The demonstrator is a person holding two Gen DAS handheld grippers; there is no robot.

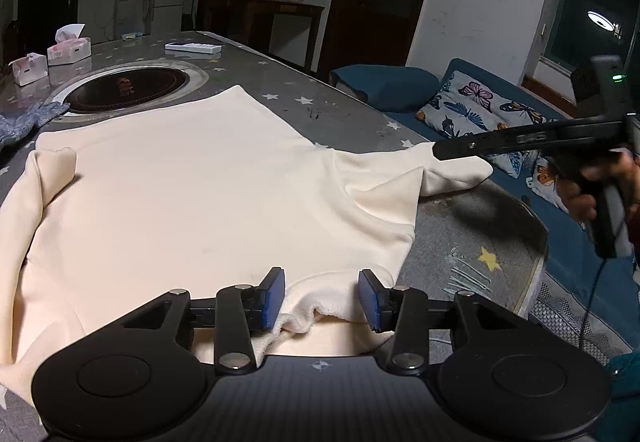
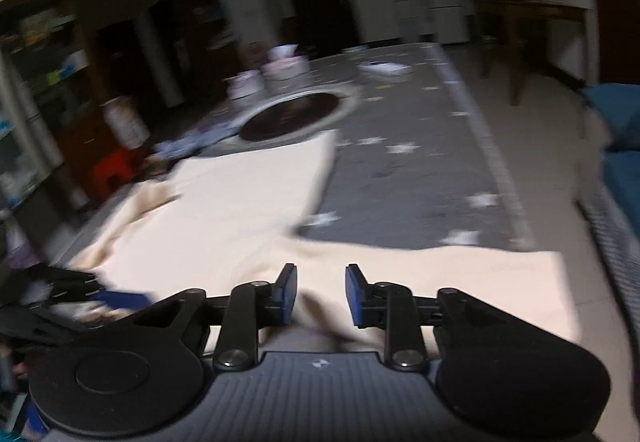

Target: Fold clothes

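A cream T-shirt [image 1: 192,181] lies spread on the star-patterned desk [image 1: 344,109], just in front of the round inset cooktop [image 1: 128,87]. The left gripper [image 1: 322,300] stands wide open at the shirt's collar [image 1: 304,318], its blue pads [image 1: 274,300] on either side of the ribbed edge without pinching it. The right gripper [image 2: 321,292], also released with jaws parted, hovers over the shirt's sleeve [image 2: 460,274]; whether it touches the cloth cannot be told through the blur. Two tissue boxes [image 1: 68,49] sit beyond the cooktop

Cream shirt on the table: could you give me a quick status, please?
Left hand-held gripper open, straddling collar. Right hand-held gripper open over sleeve. Cream shirt flat, unfolded. Nothing blocking.
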